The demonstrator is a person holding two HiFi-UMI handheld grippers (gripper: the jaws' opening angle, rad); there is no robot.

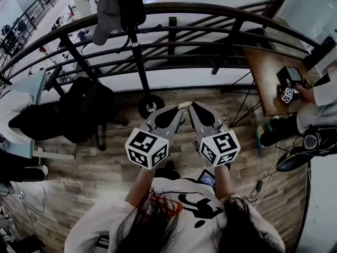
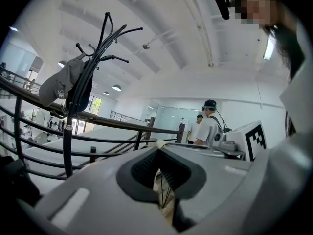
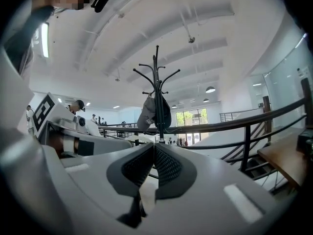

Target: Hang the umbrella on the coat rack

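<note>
The black coat rack (image 1: pixel 138 62) stands straight ahead by the railing, with a grey cap (image 1: pixel 107 12) and a dark bag (image 1: pixel 129 1) on its hooks. It also shows as the coat rack (image 2: pixel 73 116) at the left and the coat rack (image 3: pixel 156 82) at centre. My left gripper (image 1: pixel 181 108) and right gripper (image 1: pixel 192 106) are side by side, tips almost touching, pointing at the rack's base (image 1: pixel 151 105). Only a cream tip of the umbrella (image 1: pixel 184 105) shows between them. Cream fabric with thin ribs (image 2: pixel 164 190) sits between the shut left gripper's (image 2: pixel 160 146) jaws. Cream umbrella cloth (image 3: pixel 146 195) sits in the shut right gripper (image 3: pixel 154 145).
A curved dark railing (image 1: pixel 210 36) runs behind the rack. A wooden table (image 1: pixel 268 78) at the right has another person's hand and a marker cube (image 1: pixel 288 95). A black backpack (image 1: pixel 84 109) sits at the left. Cables lie on the floor at the right. People (image 2: pixel 208 126) stand far off.
</note>
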